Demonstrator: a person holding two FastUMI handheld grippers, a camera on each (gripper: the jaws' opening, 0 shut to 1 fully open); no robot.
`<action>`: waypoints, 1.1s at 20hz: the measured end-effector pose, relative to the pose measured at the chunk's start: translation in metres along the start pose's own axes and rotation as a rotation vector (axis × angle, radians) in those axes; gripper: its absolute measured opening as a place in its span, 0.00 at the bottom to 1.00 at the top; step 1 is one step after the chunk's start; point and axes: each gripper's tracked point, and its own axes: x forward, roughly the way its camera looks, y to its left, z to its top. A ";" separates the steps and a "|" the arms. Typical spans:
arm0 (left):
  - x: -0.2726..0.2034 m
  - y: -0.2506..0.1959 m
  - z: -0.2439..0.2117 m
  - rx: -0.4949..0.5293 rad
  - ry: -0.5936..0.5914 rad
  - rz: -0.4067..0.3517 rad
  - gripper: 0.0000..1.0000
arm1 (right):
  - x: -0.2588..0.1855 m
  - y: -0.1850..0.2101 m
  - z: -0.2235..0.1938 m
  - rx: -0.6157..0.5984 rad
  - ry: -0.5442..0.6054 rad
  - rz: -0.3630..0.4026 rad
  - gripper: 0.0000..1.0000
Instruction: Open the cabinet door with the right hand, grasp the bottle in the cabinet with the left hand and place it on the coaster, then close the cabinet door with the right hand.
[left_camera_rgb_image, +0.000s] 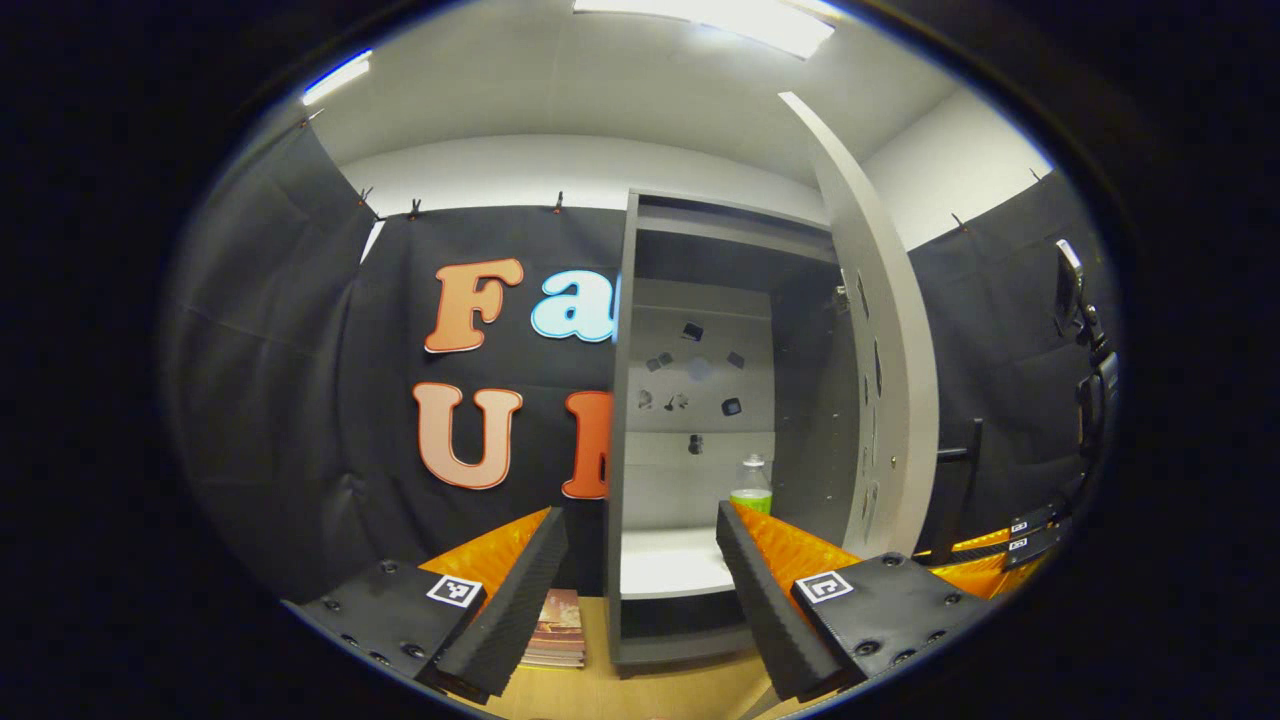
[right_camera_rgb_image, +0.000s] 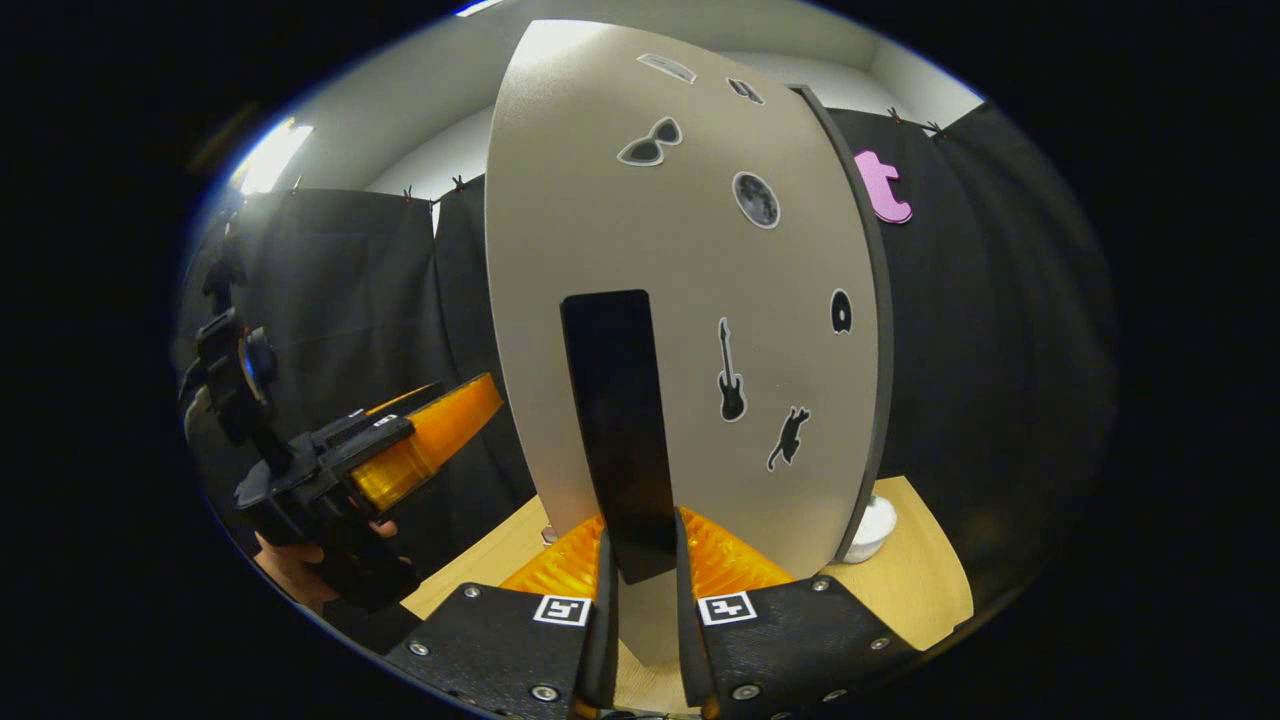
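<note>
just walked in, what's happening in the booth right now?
A person works two handheld grippers at a grey cabinet. The right gripper is shut on the door handle, with the cabinet door swung open. The left gripper is open, aimed into the cabinet, where the bottle of green liquid stands on the shelf, not yet grasped.

A recording booth: black cloth walls (left_camera_rgb_image: 300, 400), lone cabinet (left_camera_rgb_image: 700, 420).
</note>
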 end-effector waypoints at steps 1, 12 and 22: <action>0.003 -0.009 -0.002 -0.005 0.004 -0.015 0.98 | -0.002 -0.003 0.000 0.006 -0.002 -0.001 0.25; 0.041 -0.078 -0.029 0.015 0.056 -0.126 0.98 | -0.028 -0.026 0.002 0.050 -0.030 -0.031 0.25; 0.075 -0.122 -0.045 -0.016 0.086 -0.183 0.97 | -0.052 -0.045 -0.003 0.062 -0.029 -0.120 0.19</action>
